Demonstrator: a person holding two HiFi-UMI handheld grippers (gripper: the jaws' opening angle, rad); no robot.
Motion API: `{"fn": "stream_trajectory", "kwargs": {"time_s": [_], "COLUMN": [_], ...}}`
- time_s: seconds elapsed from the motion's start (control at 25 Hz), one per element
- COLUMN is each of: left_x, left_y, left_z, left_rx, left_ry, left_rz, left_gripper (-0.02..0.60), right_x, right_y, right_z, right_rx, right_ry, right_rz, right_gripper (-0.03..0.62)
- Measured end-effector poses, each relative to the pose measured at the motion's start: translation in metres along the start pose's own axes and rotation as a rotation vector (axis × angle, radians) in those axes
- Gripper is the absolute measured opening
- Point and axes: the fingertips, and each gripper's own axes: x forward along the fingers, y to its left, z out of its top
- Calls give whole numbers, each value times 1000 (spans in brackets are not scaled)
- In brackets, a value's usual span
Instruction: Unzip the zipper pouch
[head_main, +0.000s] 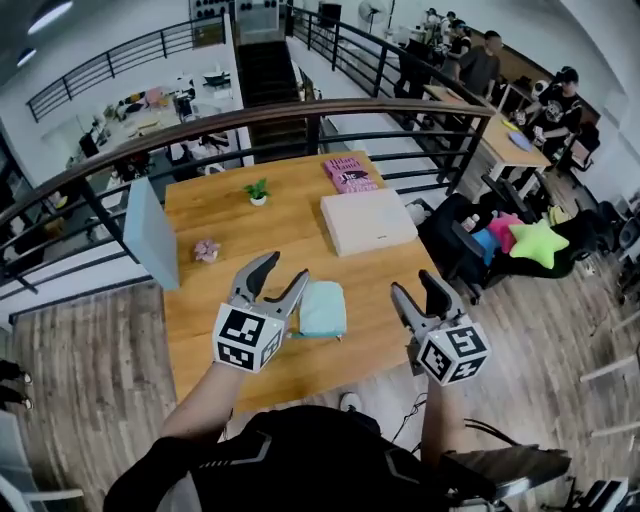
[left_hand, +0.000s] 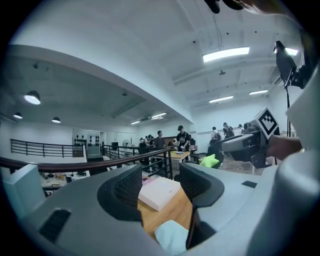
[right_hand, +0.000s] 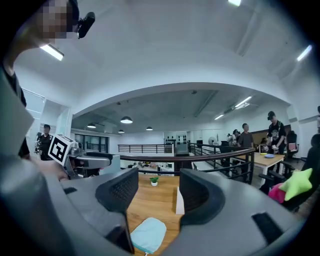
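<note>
A pale teal zipper pouch (head_main: 323, 309) lies flat near the front of the wooden table (head_main: 230, 235); it also shows low in the left gripper view (left_hand: 172, 237) and the right gripper view (right_hand: 148, 234). My left gripper (head_main: 283, 278) hangs just left of the pouch, open with nothing between its jaws. At the table's right front corner, my right gripper (head_main: 418, 290) is held to the right of the pouch, open and holding nothing. Both are raised above the table top.
A white flat box (head_main: 367, 221) and a pink book (head_main: 349, 174) lie at the back right. A small potted plant (head_main: 258, 192), a little pink object (head_main: 206, 250) and a pale blue upright board (head_main: 151, 232) stand at the left. Black railing (head_main: 300, 125) runs behind.
</note>
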Motion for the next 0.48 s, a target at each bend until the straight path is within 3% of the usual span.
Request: {"fn": "stream_trajectory", "kwargs": {"time_s": [0.24,0.48], "left_x": [16,8], "left_y": [-5,-15], "left_z": [-1,-28], "left_rx": [-12,-69], "left_ry": [40,124], "left_rz": [129,219], "left_gripper": [238,238], "right_x": [37,61], "right_y": [-32,-32], "right_z": [0,-14], "right_rx": [-7,-24], "right_ry": [23,84], "right_rz": [169,333], "right_gripper": [264,256]}}
